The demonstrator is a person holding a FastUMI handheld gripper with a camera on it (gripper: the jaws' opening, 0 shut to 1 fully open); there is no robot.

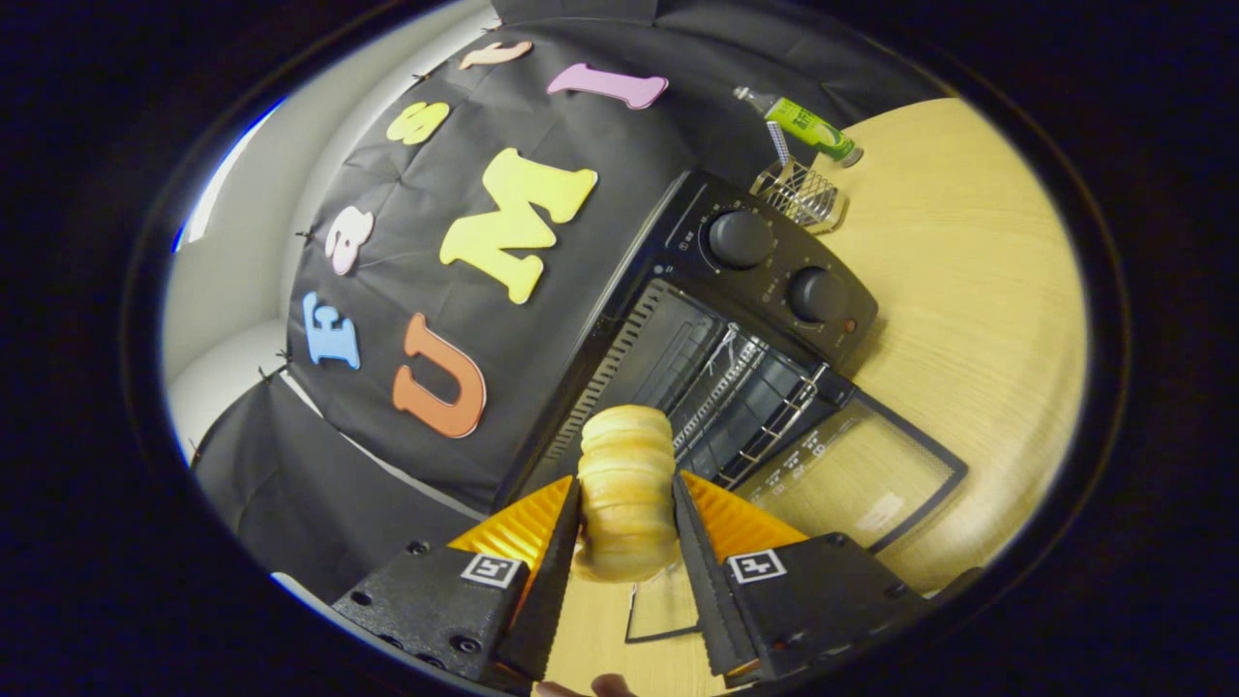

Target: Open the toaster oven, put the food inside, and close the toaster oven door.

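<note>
Both fingers (pixel 571 528) of the gripper (pixel 626 518) clamp a bread roll (pixel 626 489) before the open toaster oven (pixel 745 319), wire rack (pixel 745 397) inside, glass door (pixel 861 474) flat on the desk (pixel 968 290)

Gripper (pixel 627 494) jaws clamped on bread roll (pixel 625 489)

Bread roll (pixel 625 489) hides the toaster oven's (pixel 721 329) near corner.

Gripper (pixel 627 508) fingers clamp ridged bread roll (pixel 625 484); toaster oven (pixel 745 329) just beyond, glass door (pixel 861 474) dropped open onto wooden table (pixel 978 290), rack visible inside.
</note>
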